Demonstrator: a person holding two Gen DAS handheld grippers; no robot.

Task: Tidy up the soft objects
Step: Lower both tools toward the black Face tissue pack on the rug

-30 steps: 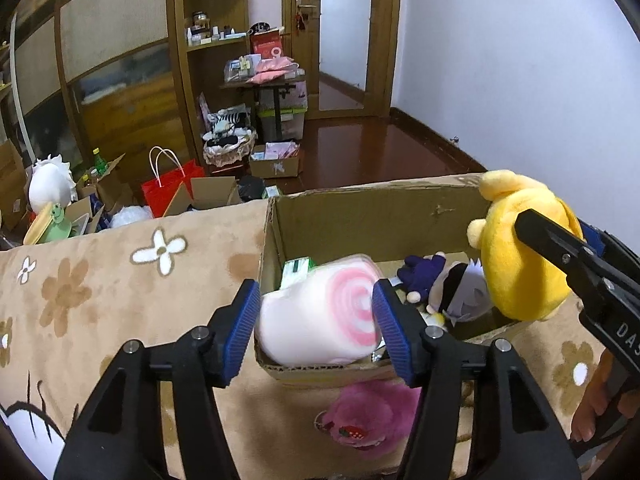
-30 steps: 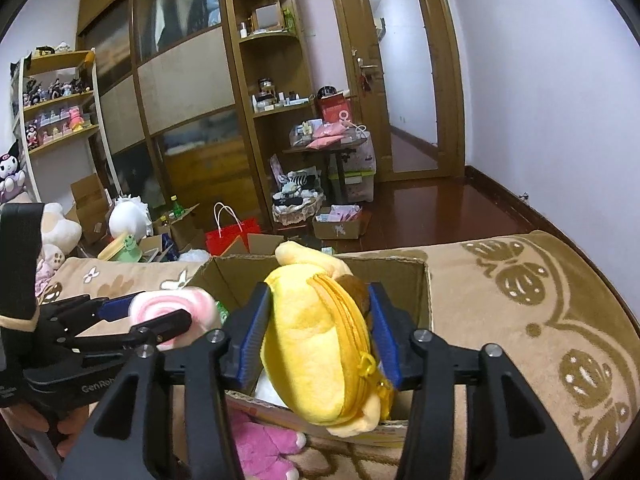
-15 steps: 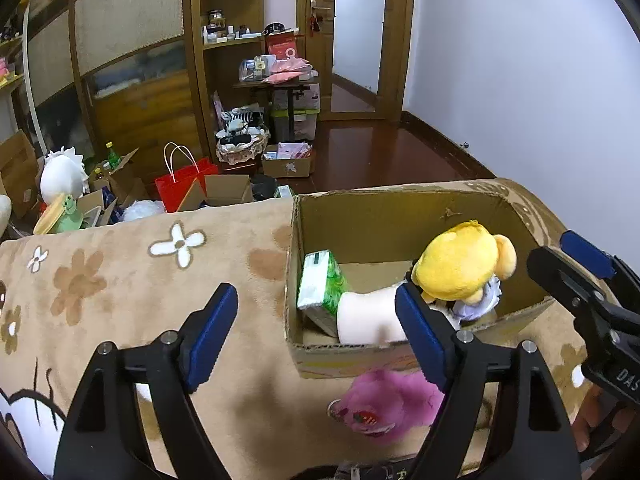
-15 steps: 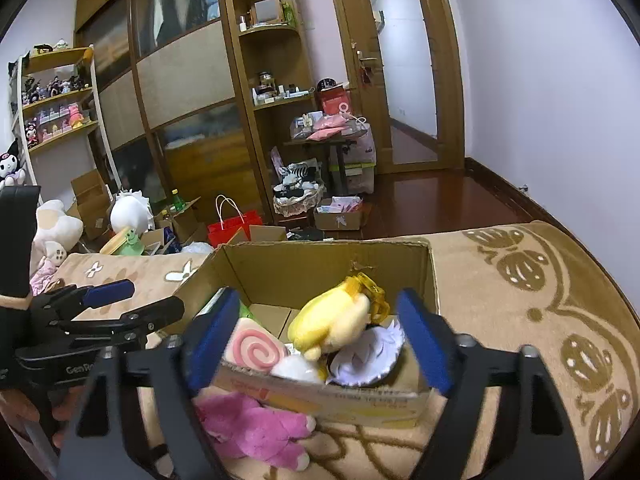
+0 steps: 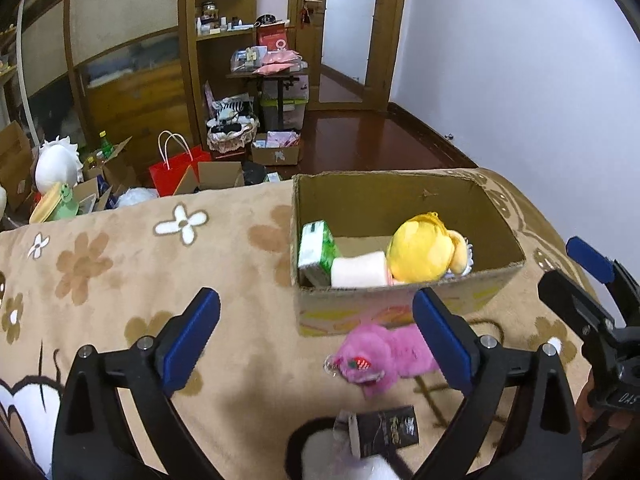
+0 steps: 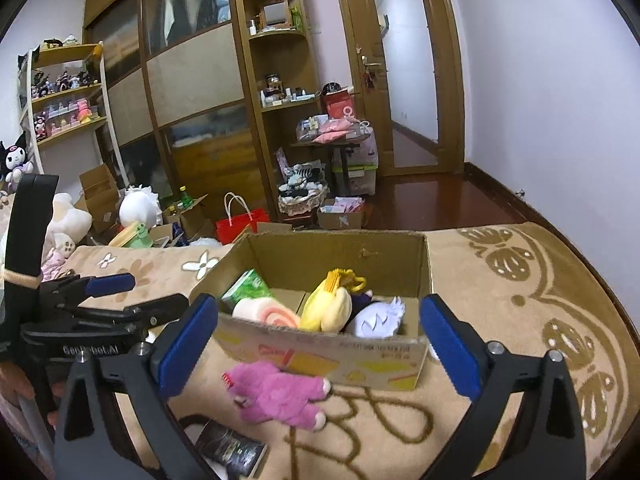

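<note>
A cardboard box (image 5: pixel 400 196) (image 6: pixel 320 350) stands on the tan flowered blanket. Inside lie a yellow plush (image 5: pixel 420 254) (image 6: pixel 326 310), a pink-swirl roll plush (image 5: pixel 360 272) (image 6: pixel 266 312), a green tissue pack (image 5: pixel 316 250) (image 6: pixel 248 290) and a white-purple plush (image 6: pixel 376 318). A pink plush (image 5: pixel 384 354) (image 6: pixel 276 394) lies on the blanket in front of the box. My left gripper (image 5: pixel 316 340) is open and empty, in front of the box. My right gripper (image 6: pixel 320 344) is open and empty, in front of the box.
A black-tagged white plush (image 5: pixel 360 448) lies at the blanket's near edge; its black tag (image 6: pixel 228 448) shows in the right wrist view. The blanket (image 5: pixel 120 280) stretches left. Beyond it the floor holds a red bag (image 5: pixel 178 166), boxes and shelves.
Both grippers opened and pulled back from the box. The roll plush and the yellow plush were let go and now lie inside the box.
</note>
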